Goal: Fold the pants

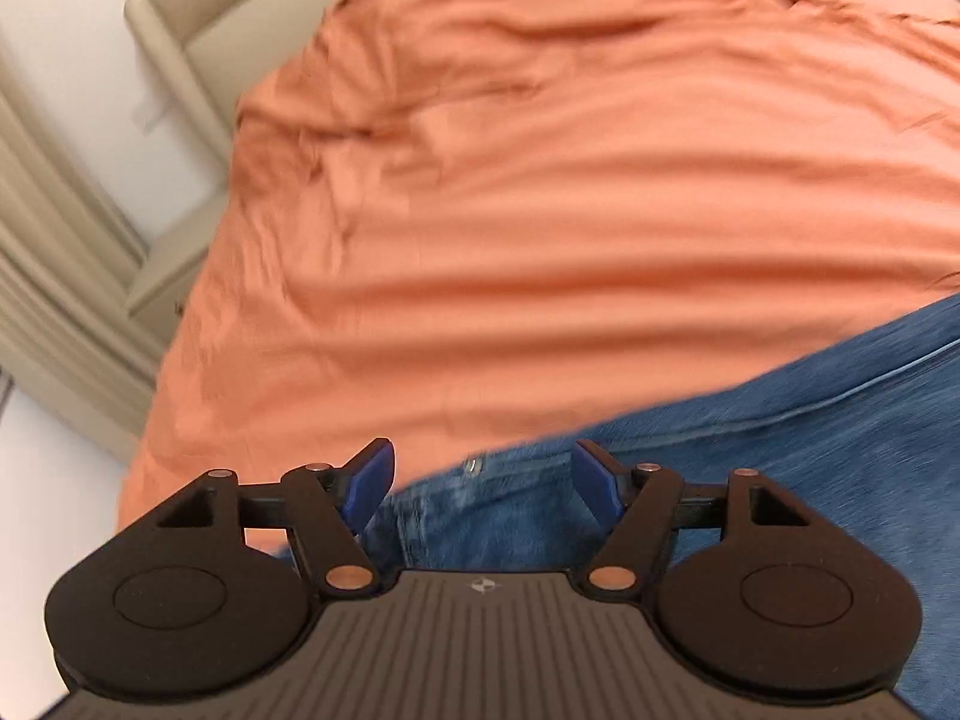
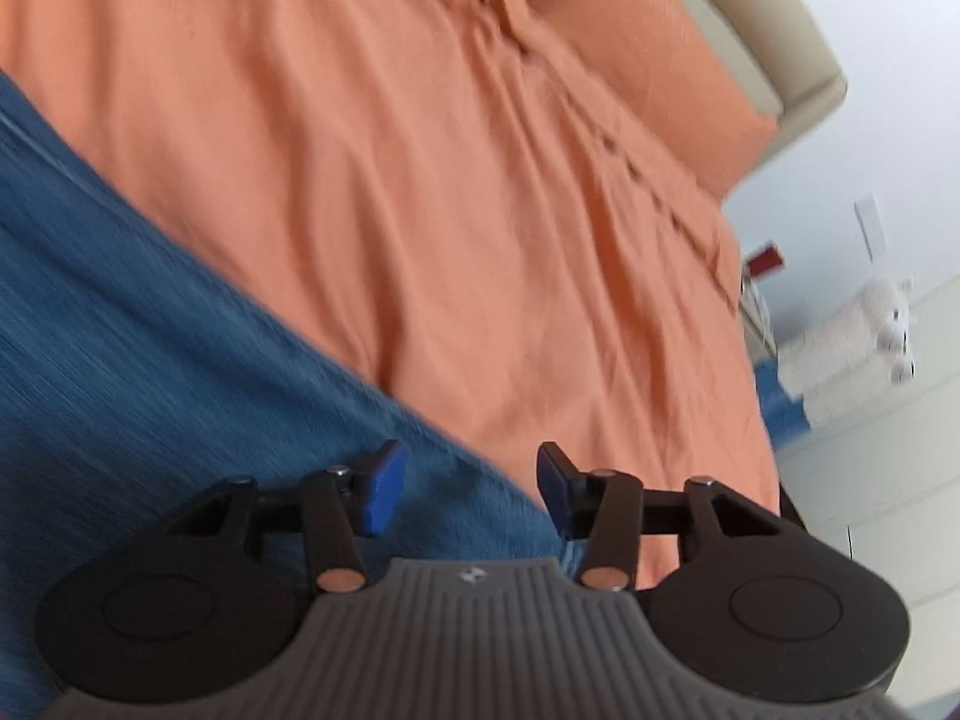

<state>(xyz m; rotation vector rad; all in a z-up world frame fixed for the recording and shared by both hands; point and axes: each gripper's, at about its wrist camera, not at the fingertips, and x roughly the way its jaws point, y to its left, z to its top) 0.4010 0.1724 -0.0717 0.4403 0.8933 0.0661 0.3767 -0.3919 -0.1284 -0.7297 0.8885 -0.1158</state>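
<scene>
1. Pants (image 1: 750, 480), blue denim, lie on the orange bedsheet (image 1: 570, 210); in the left wrist view they fill the near right, with a small metal fastener showing at their far edge, and in the right wrist view (image 2: 180, 330) they fill the near left.
2. Risk: with both tools off the cloth, a fold just laid could slacken or slide on the wrinkled sheet, so the edges would no longer line up.
3. Risk: the denim is thick, and a re-grasp that catches only the top layer would pull the layers apart instead of carrying them together.
4. Risk: both views are blurred, so exactly where the edge lies is hard to judge; a pinch set too far out would take the bedsheet along with the denim.
5. Left gripper (image 1: 483, 480): jaws stand wide apart, blue pads clear of the cloth, nothing between them; it hangs above the pants' far edge.
6. Right gripper (image 2: 468, 489): jaws parted about half way, holding nothing; it hangs above the line where denim meets sheet.
7. A pillow (image 2: 648, 72) and a pale headboard (image 2: 750, 12) lie at the far right, well apart from the pants.
</scene>
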